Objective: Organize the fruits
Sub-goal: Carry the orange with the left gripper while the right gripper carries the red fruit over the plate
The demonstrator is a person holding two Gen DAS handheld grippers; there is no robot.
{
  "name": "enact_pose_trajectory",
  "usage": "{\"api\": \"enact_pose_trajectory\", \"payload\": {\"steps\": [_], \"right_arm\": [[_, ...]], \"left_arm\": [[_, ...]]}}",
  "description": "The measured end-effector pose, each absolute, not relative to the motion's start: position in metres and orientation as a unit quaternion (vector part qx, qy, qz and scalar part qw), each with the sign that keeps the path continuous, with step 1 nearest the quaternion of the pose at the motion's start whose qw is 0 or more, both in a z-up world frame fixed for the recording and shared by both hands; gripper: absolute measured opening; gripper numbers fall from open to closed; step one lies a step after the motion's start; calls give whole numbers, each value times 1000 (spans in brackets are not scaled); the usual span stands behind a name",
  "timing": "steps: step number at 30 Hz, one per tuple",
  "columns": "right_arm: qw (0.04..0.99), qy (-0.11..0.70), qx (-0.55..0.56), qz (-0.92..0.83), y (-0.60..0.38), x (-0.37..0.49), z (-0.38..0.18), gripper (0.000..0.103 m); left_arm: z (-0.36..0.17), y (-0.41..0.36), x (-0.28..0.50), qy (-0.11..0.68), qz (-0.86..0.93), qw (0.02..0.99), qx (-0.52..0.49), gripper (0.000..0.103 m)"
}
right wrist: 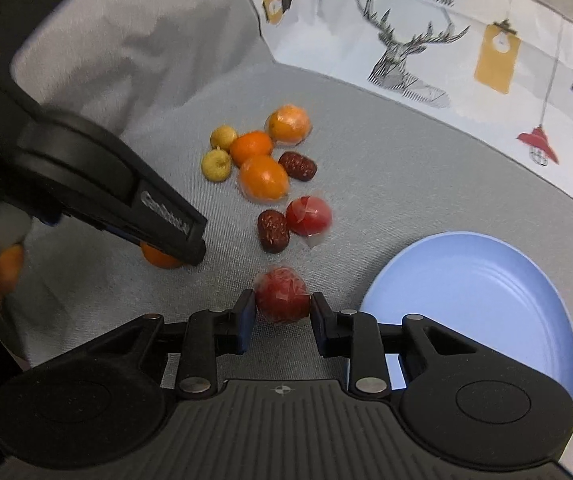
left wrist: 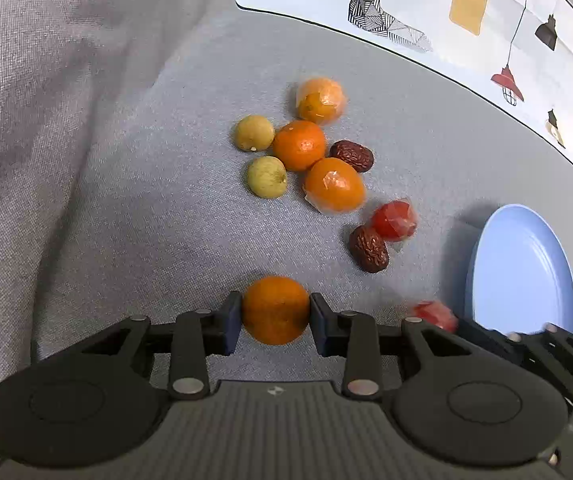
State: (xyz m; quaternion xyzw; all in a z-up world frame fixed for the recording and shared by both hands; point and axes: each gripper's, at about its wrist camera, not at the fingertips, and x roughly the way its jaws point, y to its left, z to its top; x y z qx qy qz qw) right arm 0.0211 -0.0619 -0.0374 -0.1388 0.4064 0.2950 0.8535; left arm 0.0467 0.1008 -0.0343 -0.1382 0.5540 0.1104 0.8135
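Left gripper [left wrist: 275, 312] clamps round tangerine [left wrist: 275, 310]; elongated dates [left wrist: 368, 249] lie beyond.

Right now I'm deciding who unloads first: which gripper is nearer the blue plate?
Right. The right gripper, shut on a wrapped red fruit, sits just beside the blue plate; the left gripper, holding an orange, is farther off.

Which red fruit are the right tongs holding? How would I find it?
Find the blue plate on the grey cloth. Just left of its near edge, the right tongs pinch a wrapped red fruit. The other red one lies farther off, beside a brown date.
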Motion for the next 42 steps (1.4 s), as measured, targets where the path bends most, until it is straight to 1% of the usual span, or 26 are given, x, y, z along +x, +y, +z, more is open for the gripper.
{"api": "enact_pose_trajectory", "payload": {"steps": [4,9,13,16,24,30,32,35,36,39,42], "right_arm": [[871,388,-116,276,-84,11,-11,31],[902,363,-47,227,-139,6,35,31],[916,355,-30,181,-181,7,50,31],[918,366,-6,153,-202,15,46,31],[918,372,50,125,-228,32,-5,31],[926,348,42,138,-223,34,-1,31],[928,343,30,139,-222,36,0,31],[929,343,24,136,-223,41,1,31],[929,345,25,133,-225,42,1,31],[928,348,32,126,-231,42,0,31],[928,353,35,117,-236,42,-3,31]], "left_arm": [[-30,100,44,548,108,815,-158,38],[-19,90,42,530,82,828,-162,38],[-15,83,43,524,69,831,-173,38],[-12,72,47,519,57,835,-174,38],[-8,45,55,507,33,850,-140,38],[2,27,52,489,20,865,-111,38],[11,21,51,481,24,870,-105,38],[35,10,55,473,8,870,-136,38],[43,4,59,466,4,875,-131,38],[58,-13,62,432,-14,895,-107,38],[44,-27,52,404,-18,914,-43,38]]}}
